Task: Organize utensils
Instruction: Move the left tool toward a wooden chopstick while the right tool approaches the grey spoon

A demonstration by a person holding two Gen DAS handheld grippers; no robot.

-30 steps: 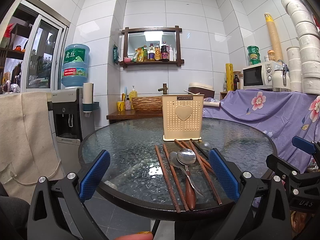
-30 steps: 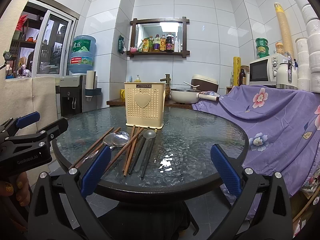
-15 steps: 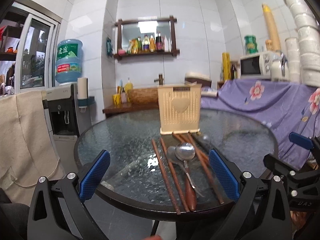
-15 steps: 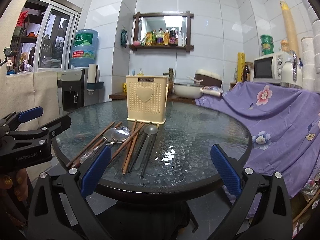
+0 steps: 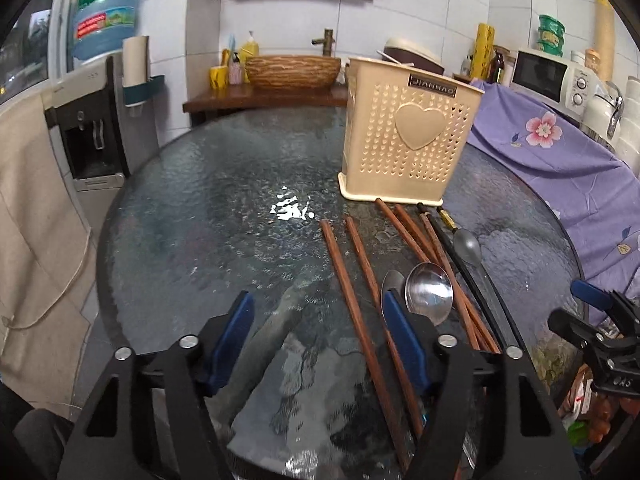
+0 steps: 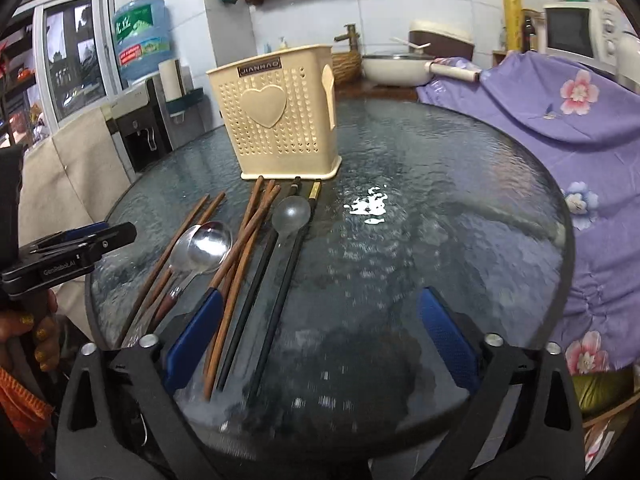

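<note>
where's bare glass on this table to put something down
Free: the glass left of the chopsticks, out to the table rim, and the stretch right of the black chopsticks toward the purple cloth. Crowded: the strip before the holder, where spoons and chopsticks overlap.

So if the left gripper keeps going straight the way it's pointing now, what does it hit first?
Most likely bare glass table. The left gripper, whose jaws have just been closing with nothing between them, tilts down at the tabletop left of the brown chopsticks. Its right-hand finger sits near the spoons; depth is unclear.
</note>
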